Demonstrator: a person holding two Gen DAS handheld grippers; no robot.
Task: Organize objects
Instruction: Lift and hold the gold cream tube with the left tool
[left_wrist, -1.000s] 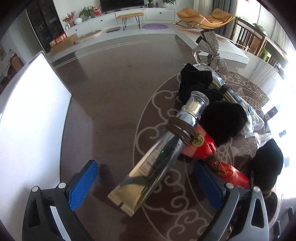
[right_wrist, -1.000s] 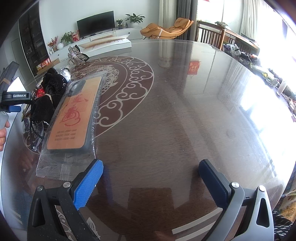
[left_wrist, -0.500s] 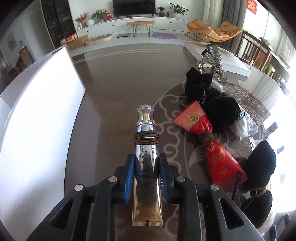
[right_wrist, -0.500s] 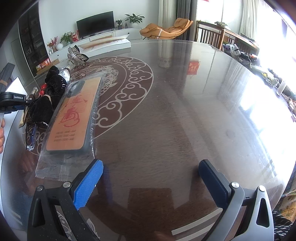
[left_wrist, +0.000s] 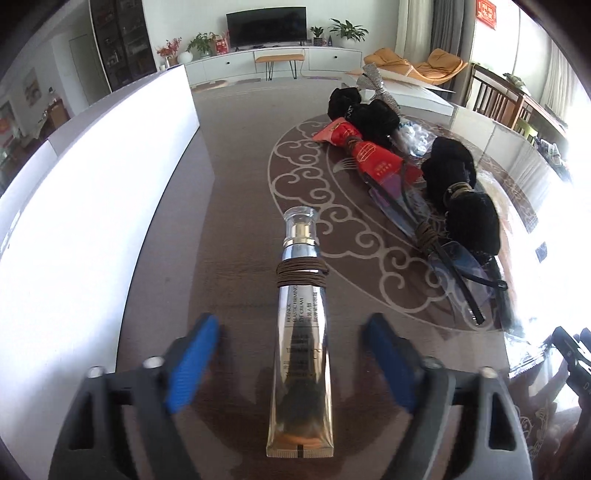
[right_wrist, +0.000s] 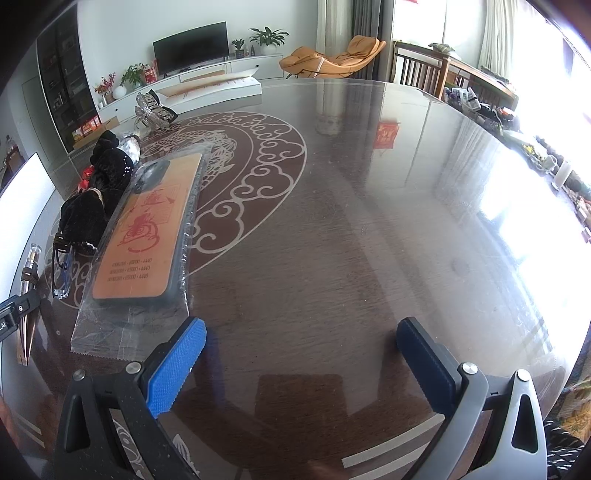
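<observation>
A silver cream tube (left_wrist: 301, 314) with a brown cord wound round its neck lies flat on the dark glass table (left_wrist: 236, 206), cap pointing away. My left gripper (left_wrist: 291, 350) is open, its blue pads on either side of the tube and clear of it. The tube also shows at the far left of the right wrist view (right_wrist: 27, 273). My right gripper (right_wrist: 301, 363) is open and empty above bare table, just right of a wooden phone case in a clear bag (right_wrist: 146, 232).
A row of things lies right of the tube: a red packet (left_wrist: 365, 155), black pouches (left_wrist: 469, 218), a clear blue-edged bag (left_wrist: 461, 269) and a silver bow (left_wrist: 376, 79). A white board (left_wrist: 81, 184) runs along the left.
My left gripper has opened and let go of the tube, which now lies on the table nearer me. The right gripper has not moved.
</observation>
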